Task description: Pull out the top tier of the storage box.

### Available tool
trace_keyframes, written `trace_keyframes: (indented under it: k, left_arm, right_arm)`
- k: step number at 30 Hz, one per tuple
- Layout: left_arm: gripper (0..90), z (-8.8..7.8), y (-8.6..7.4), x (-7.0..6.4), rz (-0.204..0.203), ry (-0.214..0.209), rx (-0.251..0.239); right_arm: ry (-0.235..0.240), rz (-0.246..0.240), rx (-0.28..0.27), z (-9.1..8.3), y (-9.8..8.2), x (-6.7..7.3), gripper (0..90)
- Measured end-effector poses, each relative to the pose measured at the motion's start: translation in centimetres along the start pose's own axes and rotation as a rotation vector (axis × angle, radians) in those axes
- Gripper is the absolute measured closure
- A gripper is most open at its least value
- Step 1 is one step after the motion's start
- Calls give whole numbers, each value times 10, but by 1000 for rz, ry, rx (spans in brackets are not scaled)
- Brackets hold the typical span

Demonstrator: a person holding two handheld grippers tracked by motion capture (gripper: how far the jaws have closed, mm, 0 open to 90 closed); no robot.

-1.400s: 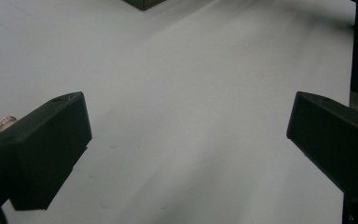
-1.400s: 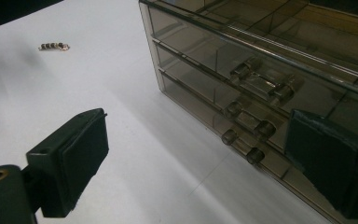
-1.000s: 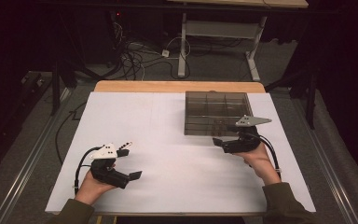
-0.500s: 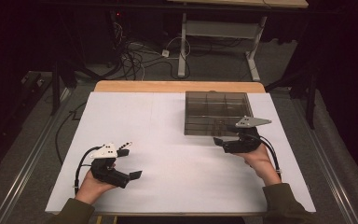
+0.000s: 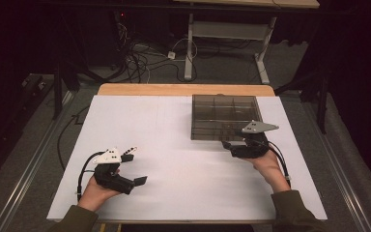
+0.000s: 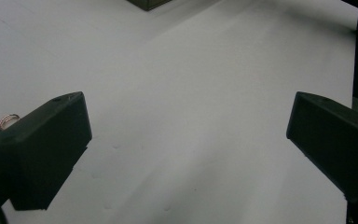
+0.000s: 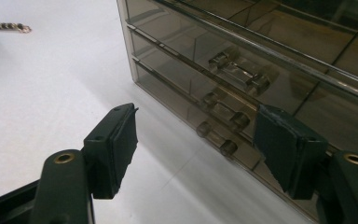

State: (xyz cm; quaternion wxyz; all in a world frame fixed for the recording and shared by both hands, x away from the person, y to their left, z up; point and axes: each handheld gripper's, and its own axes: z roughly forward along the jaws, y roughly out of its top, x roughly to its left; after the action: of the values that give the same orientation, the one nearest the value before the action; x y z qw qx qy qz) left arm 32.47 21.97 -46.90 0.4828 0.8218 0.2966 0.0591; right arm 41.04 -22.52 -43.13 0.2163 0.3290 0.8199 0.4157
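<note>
A smoked see-through drawer box [image 5: 224, 116] lies on the white table top [image 5: 174, 145] at the back right. In the right gripper view its front [image 7: 261, 56] shows three clear bar handles, one above the other. My right gripper [image 5: 229, 145] points at that front. Its jaws [image 7: 196, 114] have just been closing, and they stand either side of the lowest handle [image 7: 212, 137] with a gap at each pad. My left gripper [image 5: 136, 166] rests at the front left, jaws wide apart [image 6: 186, 100] over bare table.
The table's wooden back edge [image 5: 183, 89] runs behind the box. Cables and a metal stand [image 5: 222, 34] lie on the floor beyond. A small dark beaded item [image 7: 10, 27] shows far off on the white surface.
</note>
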Motion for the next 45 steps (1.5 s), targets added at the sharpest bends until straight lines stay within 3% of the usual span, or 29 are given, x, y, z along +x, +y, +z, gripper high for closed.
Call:
trace_keyframes:
  k: [17,45]
  left_arm:
    - [0,0,0,0,1,9,3]
    - [0,0,0,0,5,10,6]
  right_arm:
    - [-79,-79,6,0,0,4,360]
    - [-167,-204,7,2,-1,15,382]
